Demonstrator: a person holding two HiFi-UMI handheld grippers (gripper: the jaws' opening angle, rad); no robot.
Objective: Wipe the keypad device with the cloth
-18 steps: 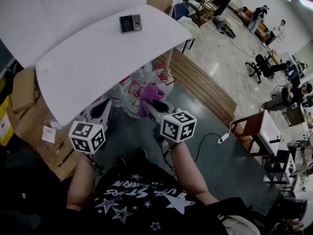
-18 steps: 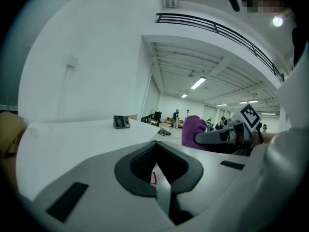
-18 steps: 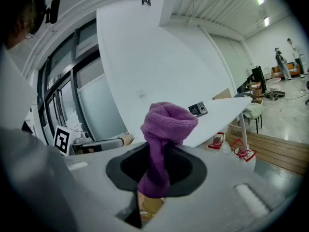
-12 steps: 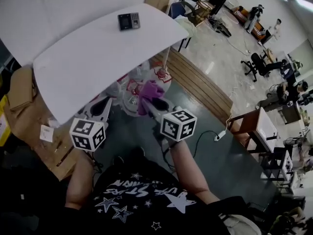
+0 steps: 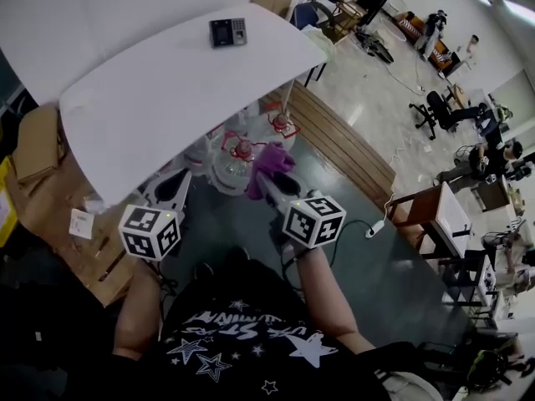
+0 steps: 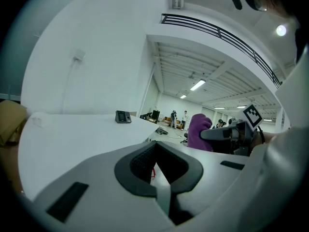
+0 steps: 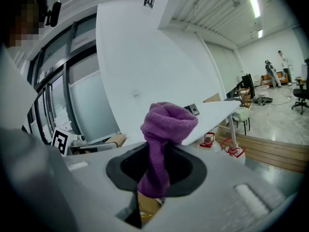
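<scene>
While right tool (image 7: 160,178) clamps cloth (image 7: 167,124), keypad device (image 5: 227,32) sits near table's (image 5: 150,98) far edge.

**Three cameras: one overhead, one on each gripper.**
The head view looks steeply down from above the person. It takes in the left gripper (image 5: 174,184) and right gripper (image 5: 266,178) below, and the table (image 5: 167,82) beyond with the keypad (image 5: 227,32) at its far end. The left gripper view sits low, near tabletop height, and faces along its jaws across the table toward the distant keypad, with the right gripper at its right. The right gripper view faces the same way, with the cloth (image 7: 166,129) close before the lens. All three views share the table and keypad.
</scene>
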